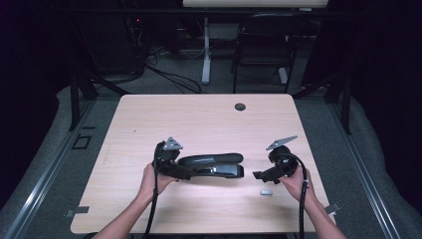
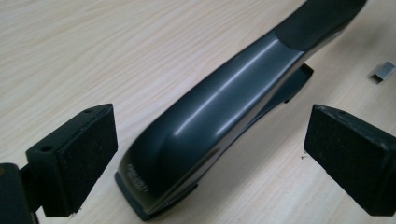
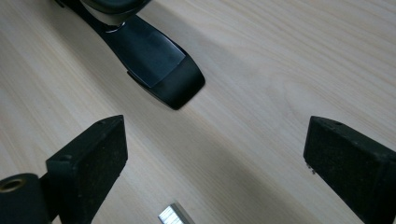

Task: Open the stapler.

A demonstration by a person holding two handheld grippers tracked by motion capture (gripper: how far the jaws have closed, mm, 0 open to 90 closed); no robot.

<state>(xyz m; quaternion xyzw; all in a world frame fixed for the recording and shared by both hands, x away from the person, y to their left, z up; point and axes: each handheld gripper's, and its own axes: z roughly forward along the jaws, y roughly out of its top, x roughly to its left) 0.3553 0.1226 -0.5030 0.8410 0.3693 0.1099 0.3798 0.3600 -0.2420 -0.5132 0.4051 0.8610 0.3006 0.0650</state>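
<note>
Left claw spread wide astride rear of black stapler, pads clear. Right claw wide, empty; staple strip at 5 o'clock of stapler on desk.

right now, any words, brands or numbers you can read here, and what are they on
No text here can be read for certain.
Stapler: a small embossed mark on its rear end, near the left tool, too small and dark to read.
Staple strip: no marking to be seen.
Table: no print or label.
</note>
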